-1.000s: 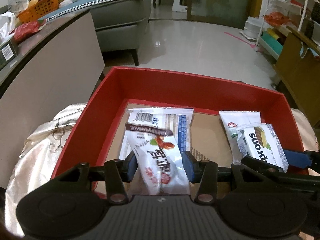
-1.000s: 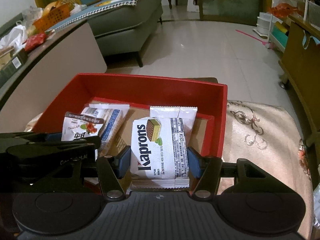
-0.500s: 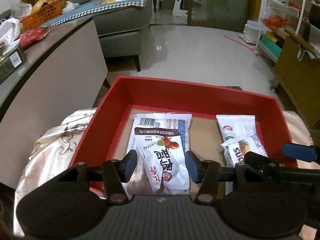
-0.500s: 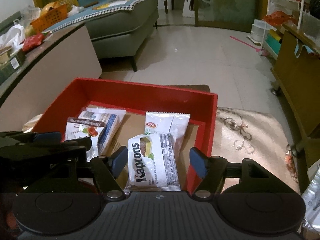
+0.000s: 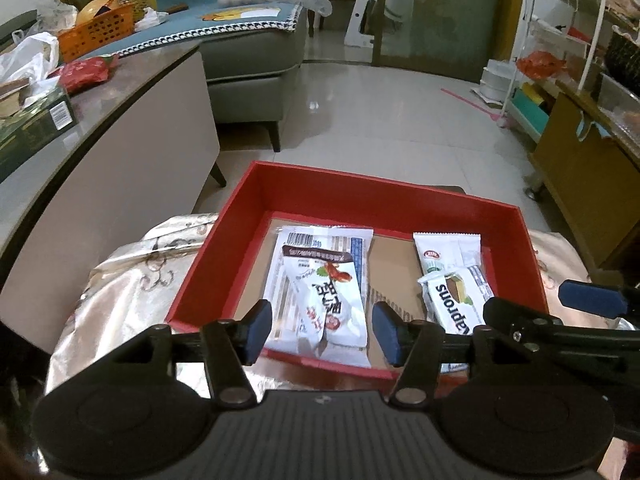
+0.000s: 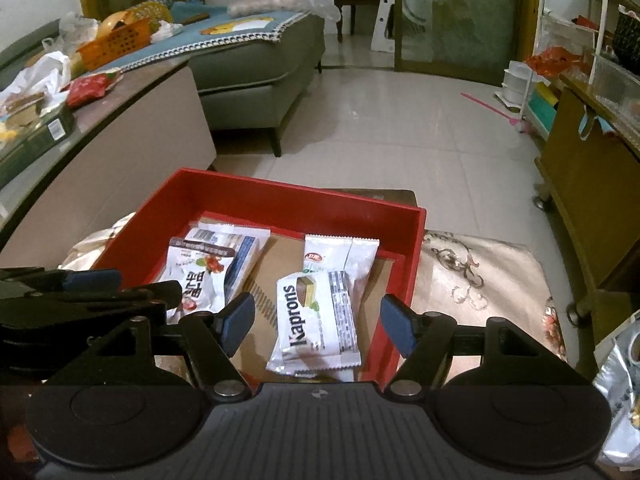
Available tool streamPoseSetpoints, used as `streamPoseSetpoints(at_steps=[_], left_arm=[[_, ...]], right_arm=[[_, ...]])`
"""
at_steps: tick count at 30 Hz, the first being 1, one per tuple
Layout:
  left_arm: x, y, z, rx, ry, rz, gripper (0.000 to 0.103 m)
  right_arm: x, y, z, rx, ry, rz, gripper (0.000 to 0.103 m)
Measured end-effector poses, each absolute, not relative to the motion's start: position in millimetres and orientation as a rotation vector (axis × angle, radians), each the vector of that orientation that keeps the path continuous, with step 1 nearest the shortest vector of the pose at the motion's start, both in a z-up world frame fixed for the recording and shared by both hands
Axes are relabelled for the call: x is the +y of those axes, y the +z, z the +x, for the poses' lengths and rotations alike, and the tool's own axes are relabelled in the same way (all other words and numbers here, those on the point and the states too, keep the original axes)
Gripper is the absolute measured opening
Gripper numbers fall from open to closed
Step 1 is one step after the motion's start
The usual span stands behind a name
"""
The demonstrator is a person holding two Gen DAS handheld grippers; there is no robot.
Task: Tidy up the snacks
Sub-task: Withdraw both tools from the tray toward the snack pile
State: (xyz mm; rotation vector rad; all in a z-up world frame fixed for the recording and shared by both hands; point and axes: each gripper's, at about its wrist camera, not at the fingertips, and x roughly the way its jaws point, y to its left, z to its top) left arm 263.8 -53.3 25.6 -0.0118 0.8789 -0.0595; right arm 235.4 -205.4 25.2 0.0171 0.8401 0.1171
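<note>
right wrist view: right gripper (image 6: 314, 322) jaws just opened, wafer pack (image 6: 316, 322) lying free between them in red box (image 6: 280, 200), long axis near-to-far. left gripper (image 5: 322, 332) likewise open over date pack (image 5: 324, 300).

A small counter draped in a shiny cream cloth with brown scroll embroidery (image 6: 480, 276) carries a shallow red cardboard box (image 6: 412, 256), which sits toward the cloth's left and far side. Bare cloth shows to the right of the box and at its left edge (image 5: 132, 276). At the near right corner, a crinkled silver foil packet (image 6: 616, 384) lies on the cloth.
</note>
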Motion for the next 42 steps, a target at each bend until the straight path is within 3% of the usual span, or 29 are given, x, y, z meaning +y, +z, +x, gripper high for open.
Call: streamPoseSetpoints(at_steps=[5, 17, 23, 33, 42], left_arm=[[-45, 29, 252, 0.882, -0.061, -0.024, 0.055], [-30, 29, 214, 0.906, -0.073, 0.005, 0.058], [-12, 29, 199, 0.924, -0.057, -0.014, 0.065], [14, 15, 194, 0.972, -0.069, -0.04, 0.065], [-9, -12, 197, 0.988, -0.301, 0.161, 0.068]], right_arm=[[-201, 31, 223, 0.836, 0.119, 0.01, 0.081], [-194, 36, 189, 0.842, 0.125, 0.009, 0.083], [-197, 34, 168, 0.864, 0.124, 0.02, 0.083], [-210, 30, 144, 0.902, 0.114, 0.064, 0.084], [-220, 21, 143, 0.946, 0.123, 0.077, 0.085]])
